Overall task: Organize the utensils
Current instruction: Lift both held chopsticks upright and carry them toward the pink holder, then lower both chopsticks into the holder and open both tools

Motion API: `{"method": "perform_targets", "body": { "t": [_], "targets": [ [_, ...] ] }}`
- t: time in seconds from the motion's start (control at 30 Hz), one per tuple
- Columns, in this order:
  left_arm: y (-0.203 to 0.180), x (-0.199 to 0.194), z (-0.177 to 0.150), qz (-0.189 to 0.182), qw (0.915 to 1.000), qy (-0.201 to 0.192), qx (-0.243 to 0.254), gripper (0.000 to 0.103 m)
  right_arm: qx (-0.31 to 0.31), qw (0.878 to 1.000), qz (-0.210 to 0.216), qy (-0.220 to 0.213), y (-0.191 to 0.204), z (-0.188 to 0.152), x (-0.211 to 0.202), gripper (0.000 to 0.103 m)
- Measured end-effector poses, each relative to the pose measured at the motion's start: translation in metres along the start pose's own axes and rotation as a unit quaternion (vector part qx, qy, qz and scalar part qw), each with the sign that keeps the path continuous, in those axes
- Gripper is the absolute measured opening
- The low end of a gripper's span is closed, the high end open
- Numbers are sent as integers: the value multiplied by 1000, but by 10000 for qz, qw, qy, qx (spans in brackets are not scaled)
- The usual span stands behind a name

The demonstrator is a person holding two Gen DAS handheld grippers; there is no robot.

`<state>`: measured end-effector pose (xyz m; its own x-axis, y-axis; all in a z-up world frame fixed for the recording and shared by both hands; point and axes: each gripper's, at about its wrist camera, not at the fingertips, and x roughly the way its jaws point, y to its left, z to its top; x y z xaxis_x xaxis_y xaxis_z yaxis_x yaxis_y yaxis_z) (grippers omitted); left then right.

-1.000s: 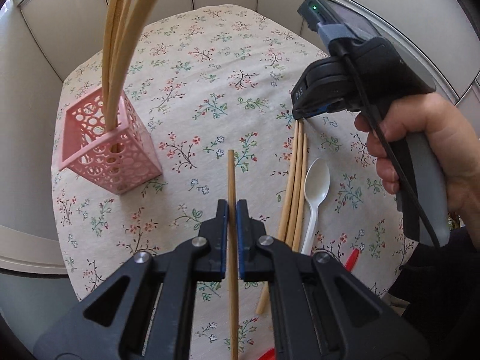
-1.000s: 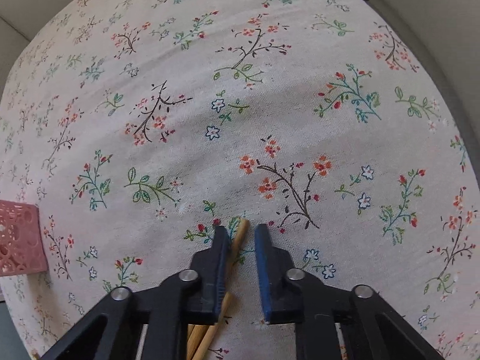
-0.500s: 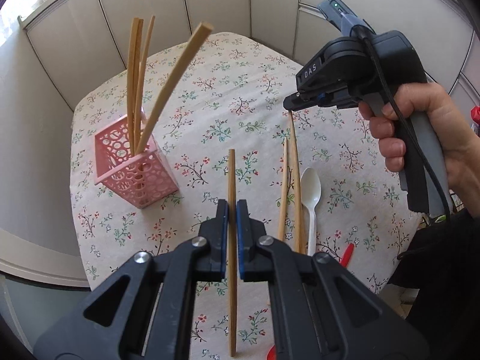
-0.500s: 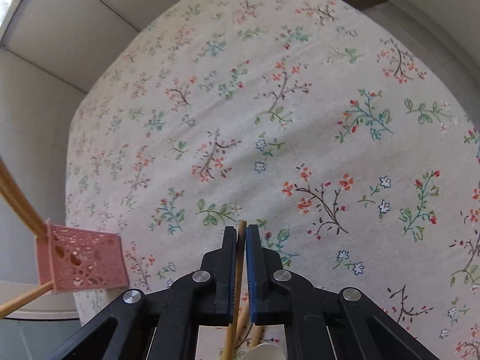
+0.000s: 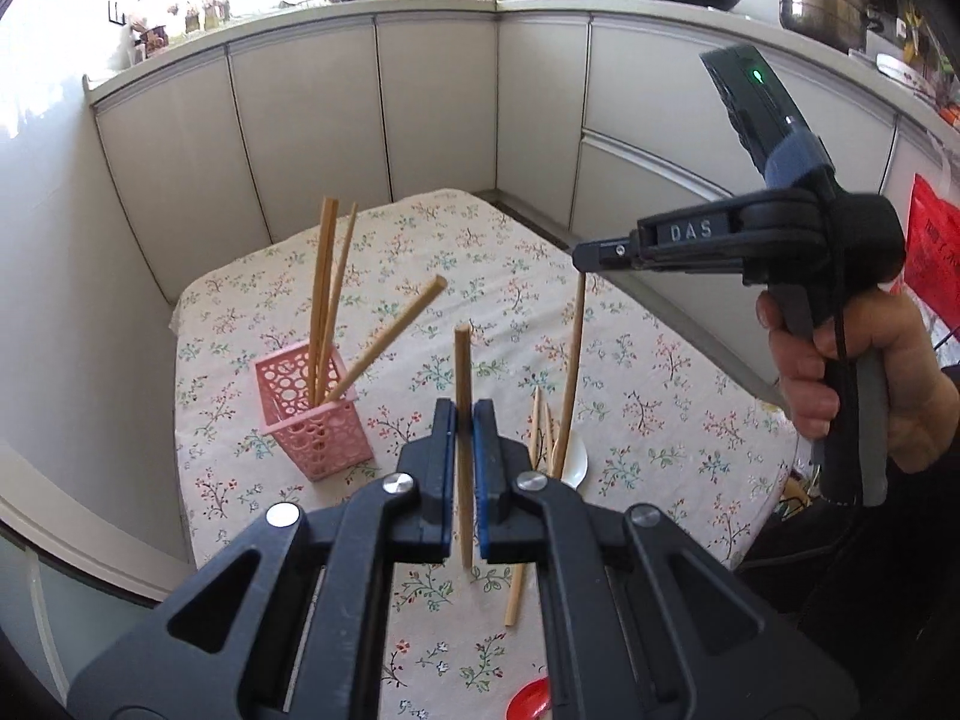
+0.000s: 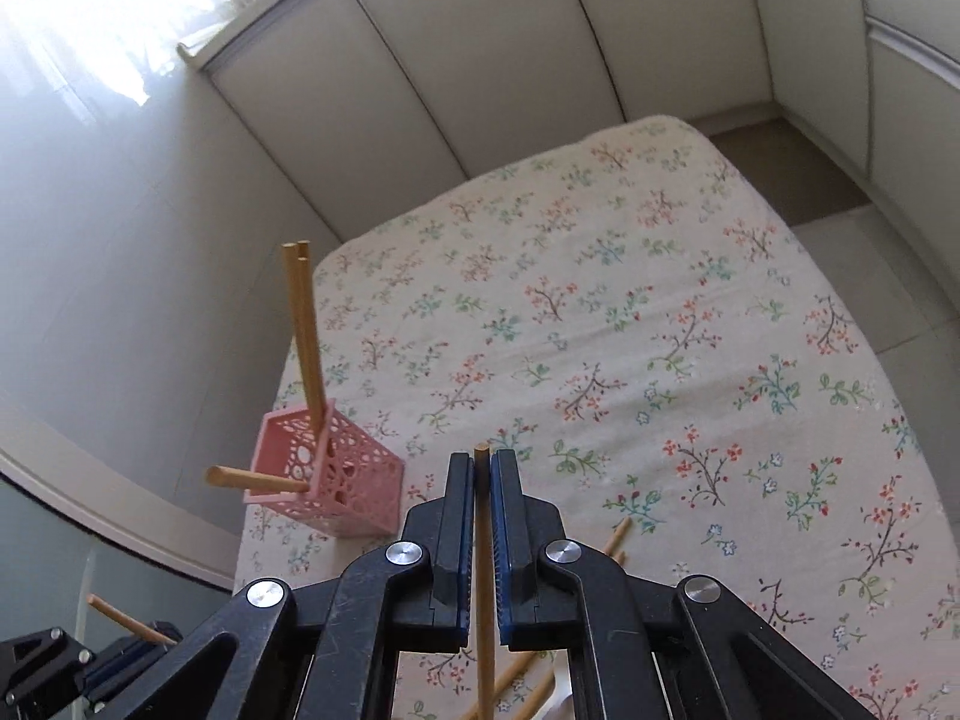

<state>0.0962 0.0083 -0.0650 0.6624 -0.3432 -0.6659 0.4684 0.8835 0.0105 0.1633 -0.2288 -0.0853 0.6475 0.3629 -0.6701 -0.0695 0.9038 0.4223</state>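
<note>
Each gripper's jaws are clamped on one wooden chopstick, left gripper [image 5: 462, 420] and right gripper [image 6: 480, 468] alike, both raised clear of the floral surface [image 5: 660, 372], probably for dropping upright into the pink perforated holder [image 5: 309, 414].

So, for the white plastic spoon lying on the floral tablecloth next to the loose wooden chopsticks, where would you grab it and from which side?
Judging from the left wrist view, only the white plastic spoon's bowl shows clearly, lying flat on the floral tablecloth; its handle runs toward the camera behind the left gripper. I'd pinch the narrow handle across its width, coming from above on the side away from the loose wooden chopsticks crowding it.
</note>
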Motion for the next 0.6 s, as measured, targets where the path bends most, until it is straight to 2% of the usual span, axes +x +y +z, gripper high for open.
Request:
{"method": "perform_targets", "body": {
  "t": [0.2, 0.37, 0.6],
  "targets": [
    [16, -27, 15, 146, 9976, -585, -337, 6, -342, 9985, 160, -388, 21, 2, -32, 4],
    [30, -40, 24, 424, 9933, -946, -505, 6, -499, 9963, 251, -649, 32, 6, -47, 4],
    [45, -49, 31, 982, 9808, -1508, -750, 6, -506, 9939, 375, -901, 39, 15, -61, 4]
  ]
}}
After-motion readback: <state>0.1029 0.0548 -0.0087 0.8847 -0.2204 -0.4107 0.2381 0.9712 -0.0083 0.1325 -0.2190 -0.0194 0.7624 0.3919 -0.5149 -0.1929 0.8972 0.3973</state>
